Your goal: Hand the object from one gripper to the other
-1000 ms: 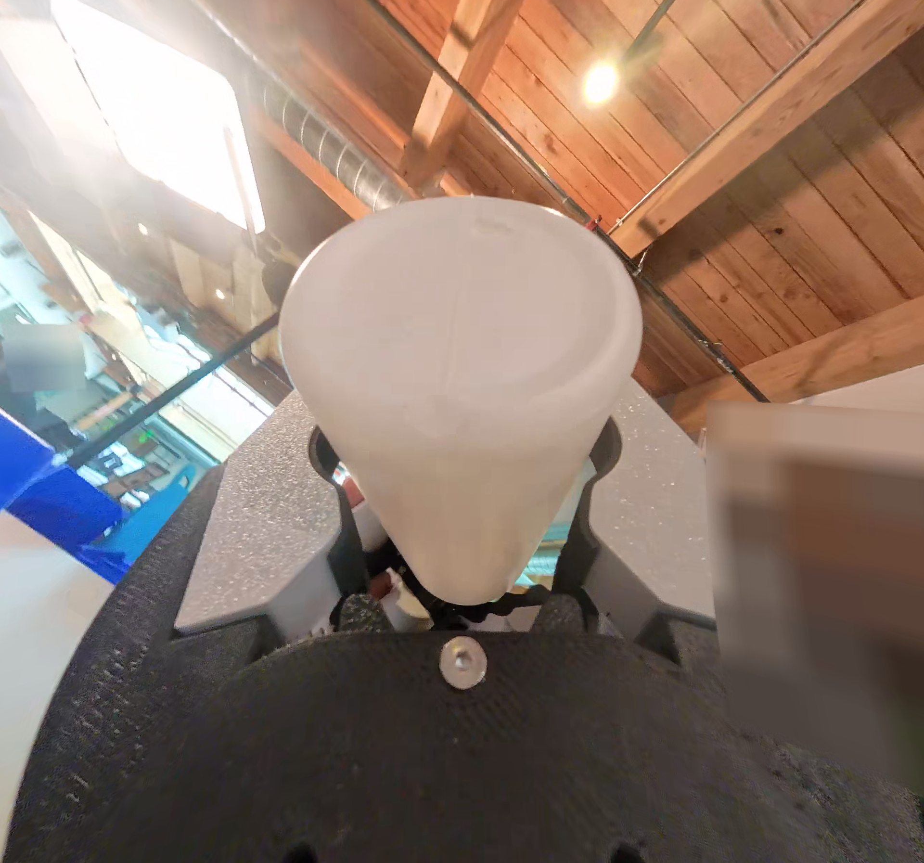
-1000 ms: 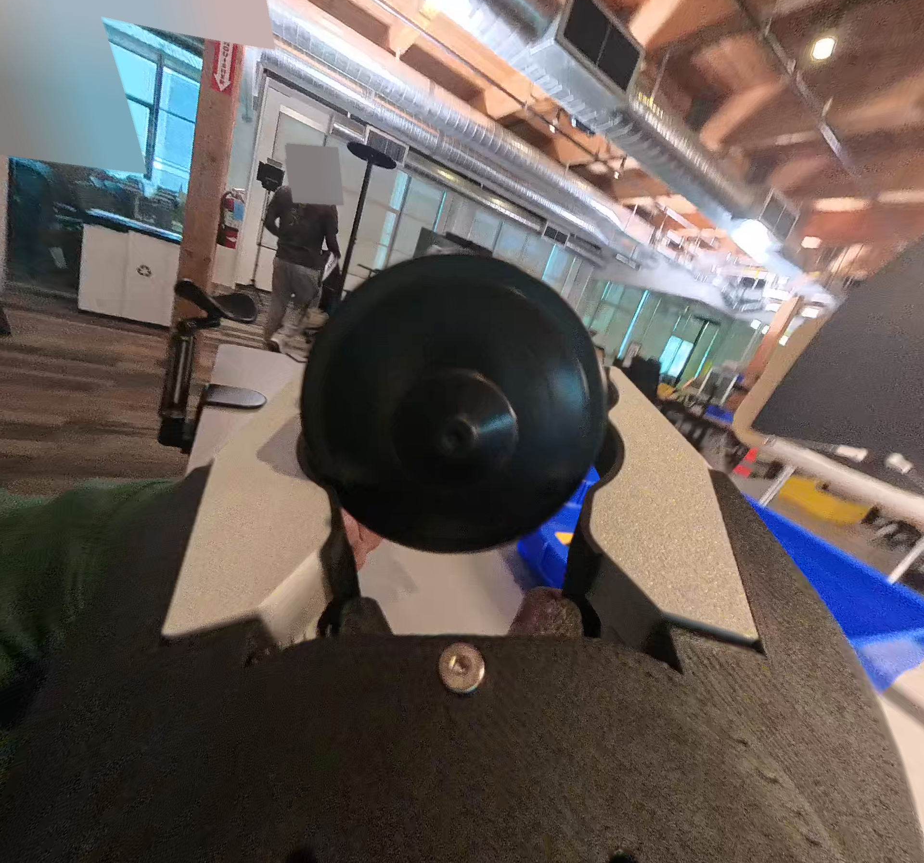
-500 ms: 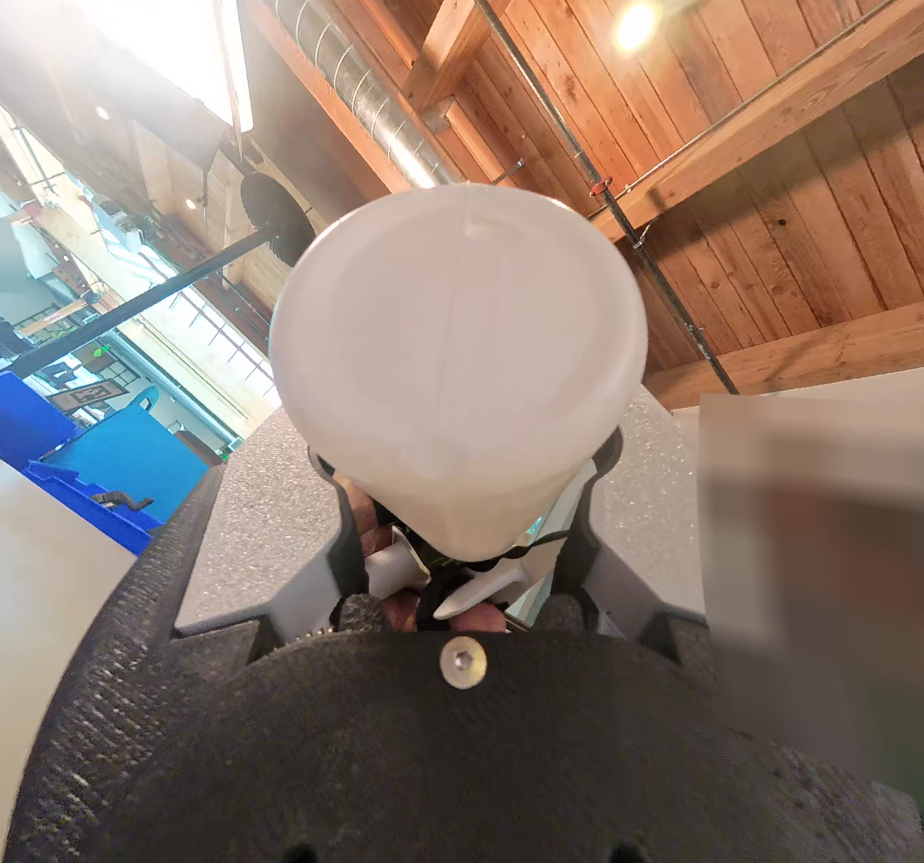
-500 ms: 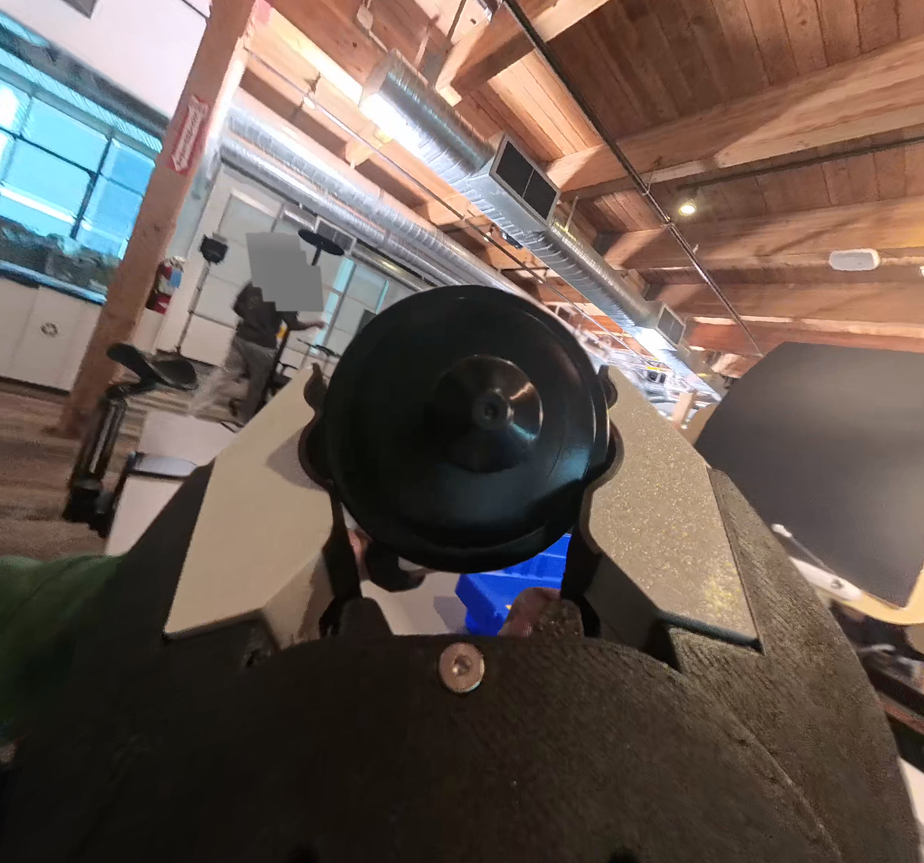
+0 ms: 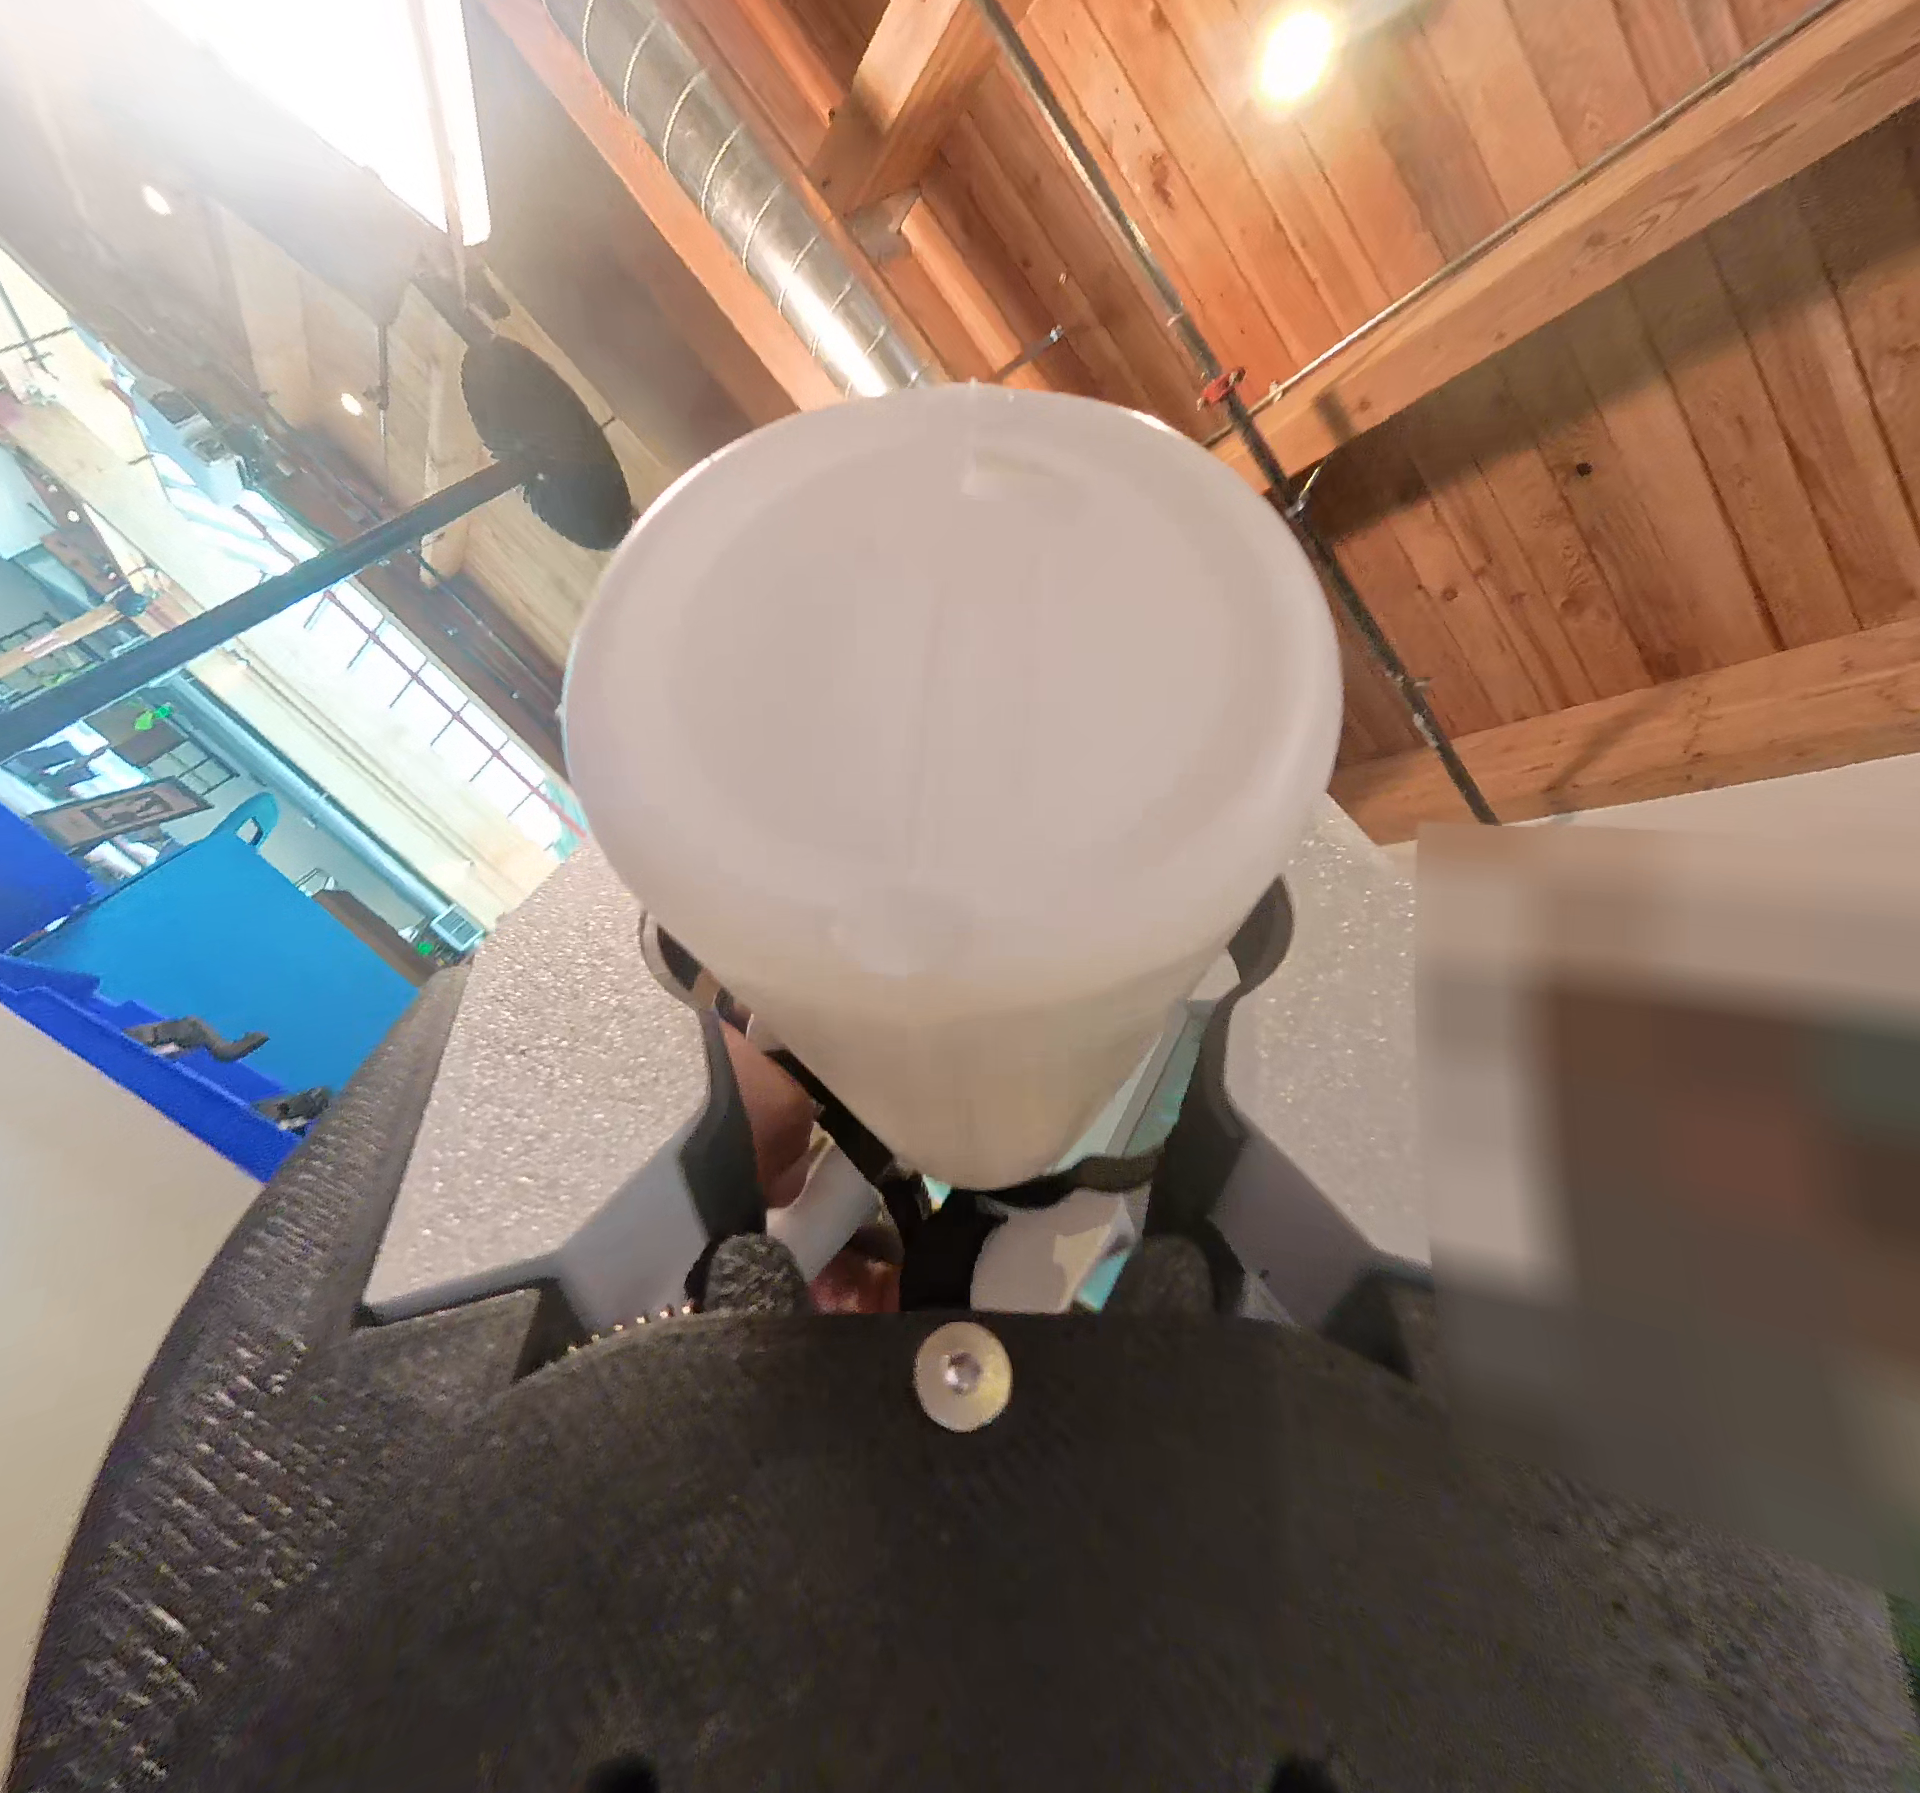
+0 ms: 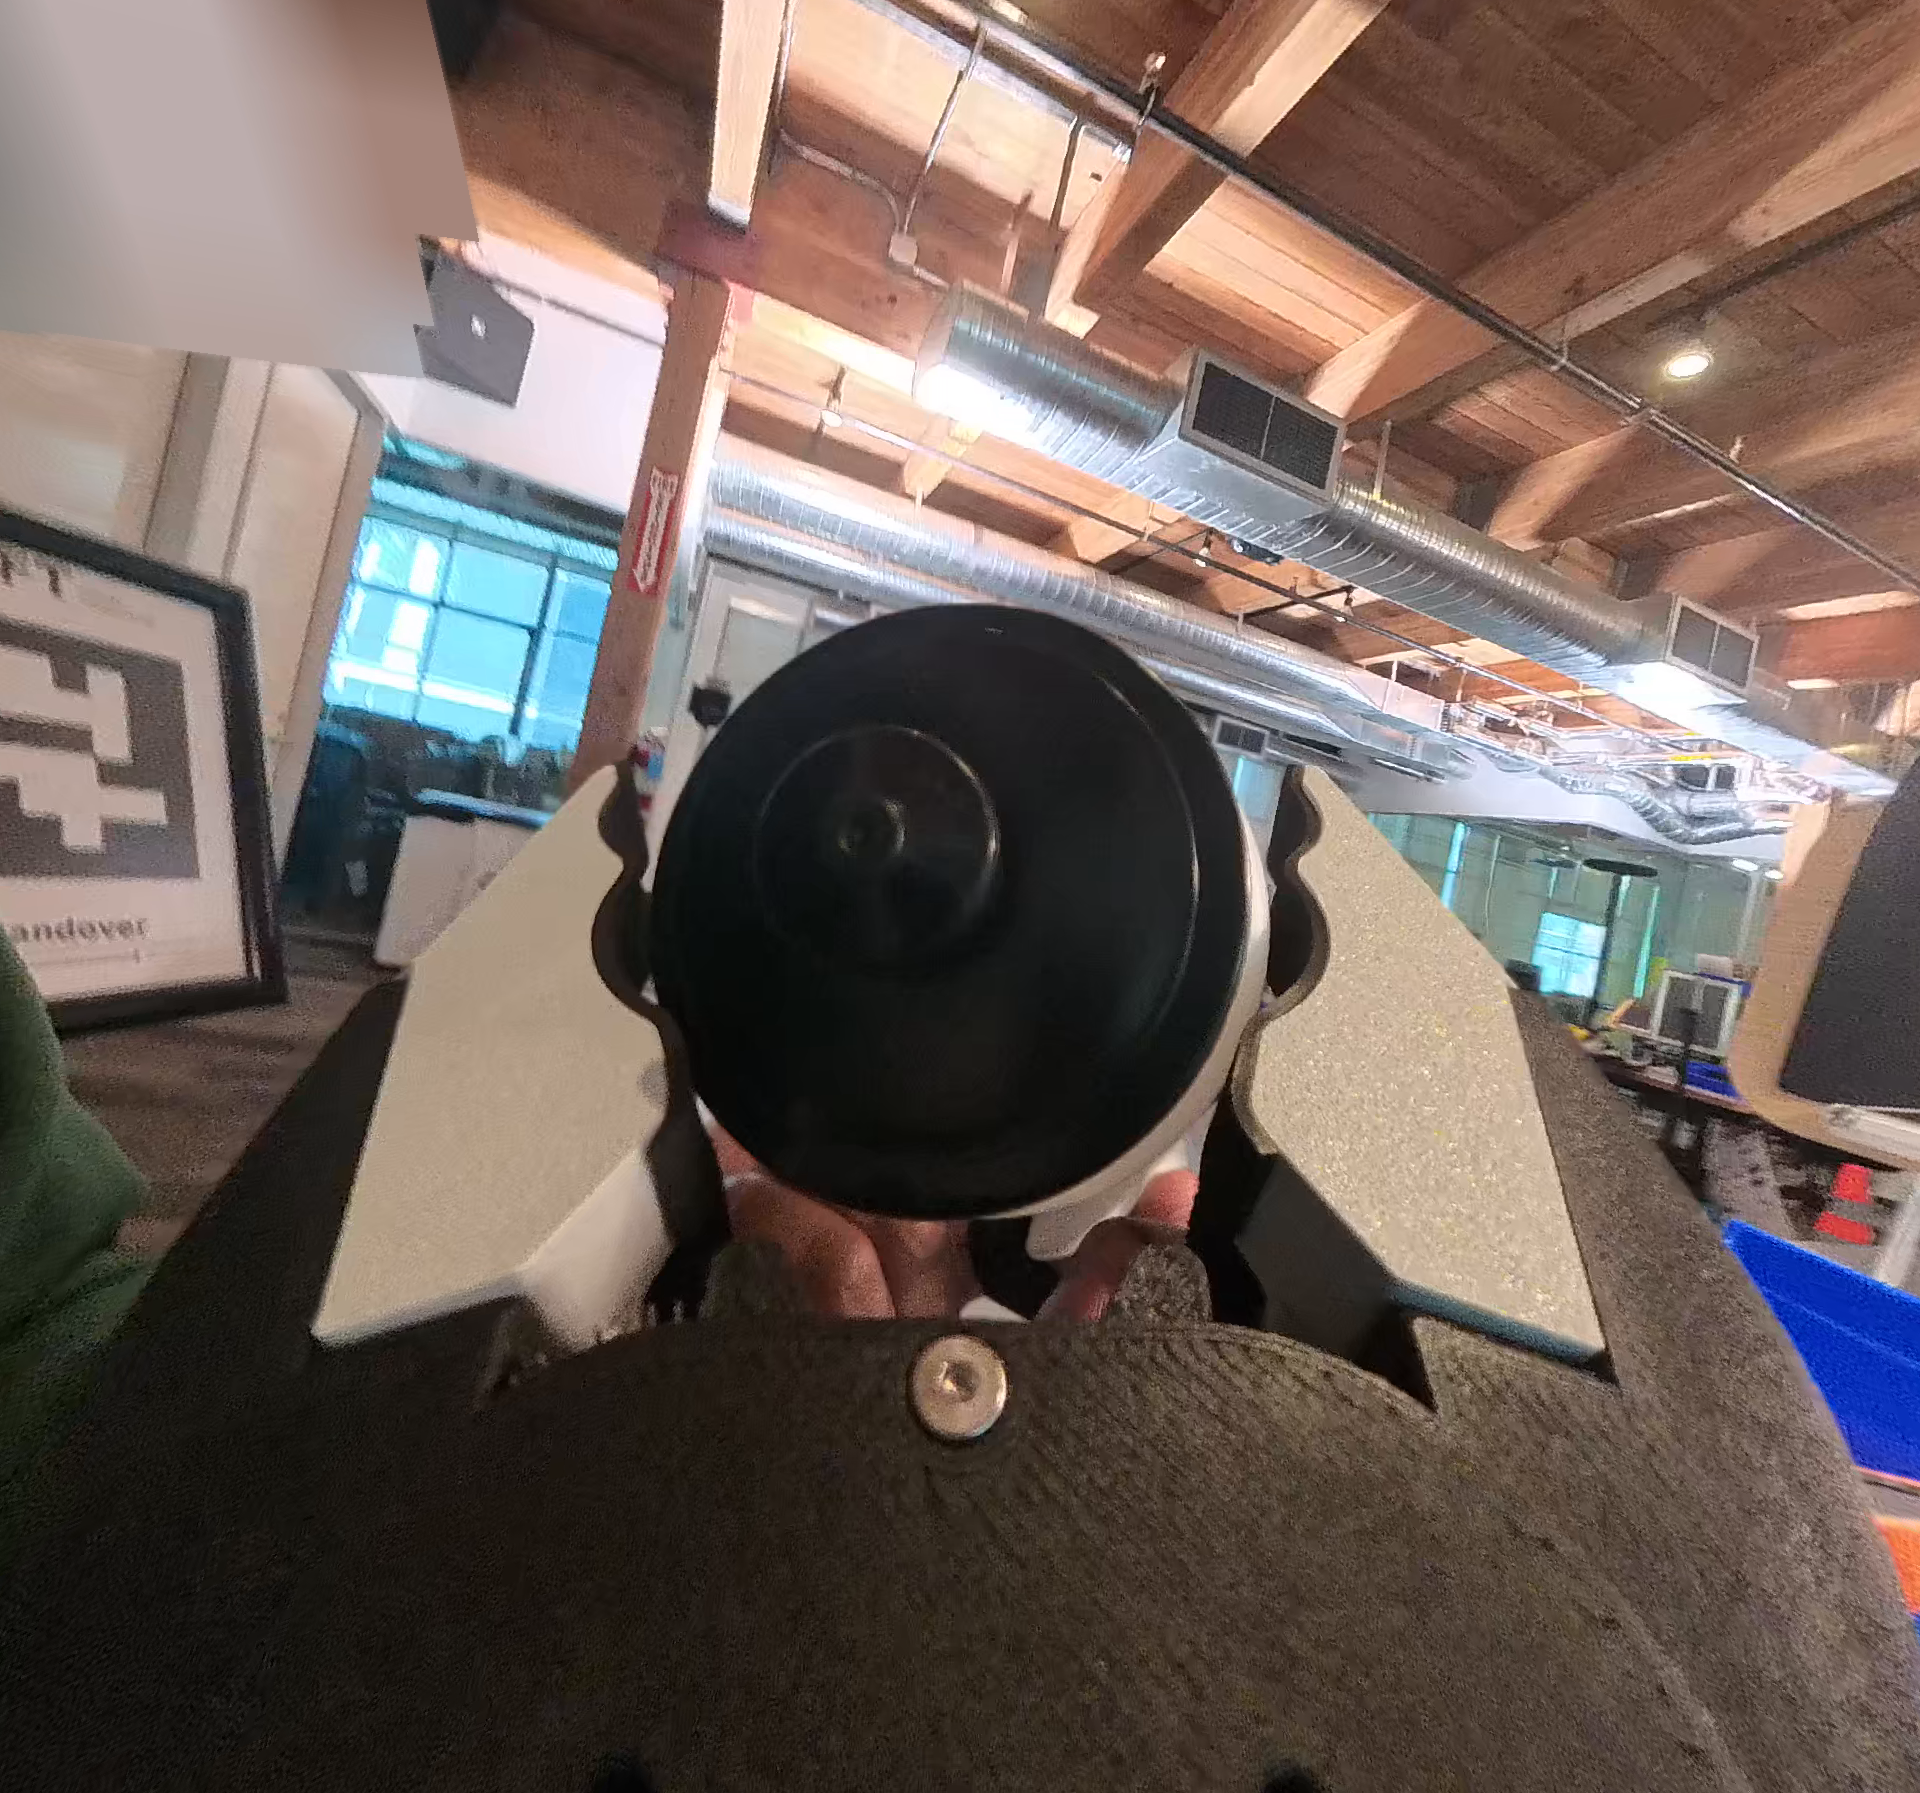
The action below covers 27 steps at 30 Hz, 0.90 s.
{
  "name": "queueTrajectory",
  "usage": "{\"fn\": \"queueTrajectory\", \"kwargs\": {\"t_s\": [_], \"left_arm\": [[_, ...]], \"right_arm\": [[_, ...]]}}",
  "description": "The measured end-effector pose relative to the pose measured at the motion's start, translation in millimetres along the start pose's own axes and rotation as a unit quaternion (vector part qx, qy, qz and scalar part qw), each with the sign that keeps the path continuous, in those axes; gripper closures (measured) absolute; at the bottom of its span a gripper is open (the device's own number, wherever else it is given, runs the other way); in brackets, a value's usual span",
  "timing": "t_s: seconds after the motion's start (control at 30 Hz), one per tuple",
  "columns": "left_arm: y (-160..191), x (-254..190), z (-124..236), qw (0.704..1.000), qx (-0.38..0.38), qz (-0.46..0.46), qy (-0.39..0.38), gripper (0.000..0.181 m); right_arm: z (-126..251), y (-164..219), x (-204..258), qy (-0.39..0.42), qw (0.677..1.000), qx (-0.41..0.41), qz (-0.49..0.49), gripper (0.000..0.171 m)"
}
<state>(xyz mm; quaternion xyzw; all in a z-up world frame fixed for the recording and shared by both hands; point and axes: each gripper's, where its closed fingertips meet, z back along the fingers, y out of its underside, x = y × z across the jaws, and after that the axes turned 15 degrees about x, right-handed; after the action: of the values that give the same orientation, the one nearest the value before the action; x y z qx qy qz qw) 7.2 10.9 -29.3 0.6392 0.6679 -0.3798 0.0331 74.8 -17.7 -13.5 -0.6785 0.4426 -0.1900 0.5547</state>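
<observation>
Between the two grey fingers of the left gripper point(image 5: 951, 995) sits a white bottle point(image 5: 951, 756). Its flat round base faces that camera and its long axis runs straight along the fingers, toward the plank ceiling point(image 5: 1558, 341). The jaws look set against its sides.

In the right wrist view the bottle's black cap point(image 6: 935, 922), with a raised centre, faces that camera, so the axis lies along these fingers too. The right gripper point(image 6: 945, 943) stands narrowly apart, close beside the cap; I cannot tell whether it grips. A hand point(image 6: 883, 1255) shows just below.
</observation>
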Motion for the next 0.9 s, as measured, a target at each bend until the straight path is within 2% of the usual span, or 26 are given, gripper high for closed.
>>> {"fn": "queueTrajectory", "kwargs": {"t_s": [0.1, 0.2, 0.27, 0.33, 0.43, 0.5, 0.6, 0.67, 0.77, 0.8, 0.9], "left_arm": [[-8, -3, 6, 0.999, -0.032, 0.007, 0.016, 0.077], [-7, -1, 5, 0.999, -0.024, 0.022, 0.02, 0.077], [-4, 1, 3, 1.0, -0.017, 0.021, 0.013, 0.077], [0, 4, 0, 1.0, -0.006, 0.013, -0.002, 0.077], [3, 7, -1, 1.0, 0.0, 0.001, -0.019, 0.077], [3, 8, -1, 1.0, 0.001, -0.003, -0.024, 0.077], [0, 7, 0, 1.0, -0.007, -0.002, -0.02, 0.077], [0, 6, 1, 1.0, -0.006, 0.004, -0.014, 0.077], [4, 8, -2, 1.0, 0.001, 0.009, -0.015, 0.077], [5, 8, -3, 1.0, 0.0, 0.006, -0.015, 0.077], [7, 7, -4, 1.0, 0.008, 0.005, -0.015, 0.078]], "right_arm": [[-8, 9, 6, 0.036, 0.997, 0.026, 0.063, 0.048], [-3, -2, 0, 0.093, 0.993, -0.019, 0.063, 0.052], [6, -11, -10, 0.109, 0.992, -0.062, 0.01, 0.059], [12, -14, -19, 0.088, 0.989, -0.094, -0.072, 0.062], [13, -13, -25, 0.028, 0.978, -0.117, -0.173, 0.055], [11, -11, -25, 0.002, 0.972, -0.12, -0.202, 0.049], [6, -7, -19, 0.009, 0.98, -0.1, -0.172, 0.048], [3, -5, -17, 0.044, 0.988, -0.079, -0.127, 0.049], [0, 12, -36, 0.2, 0.98, -0.004, -0.015, 0.054], [1, 14, -39, 0.222, 0.975, 0.007, 0.003, 0.055], [2, 6, -33, 0.17, 0.984, -0.024, -0.043, 0.06]]}}
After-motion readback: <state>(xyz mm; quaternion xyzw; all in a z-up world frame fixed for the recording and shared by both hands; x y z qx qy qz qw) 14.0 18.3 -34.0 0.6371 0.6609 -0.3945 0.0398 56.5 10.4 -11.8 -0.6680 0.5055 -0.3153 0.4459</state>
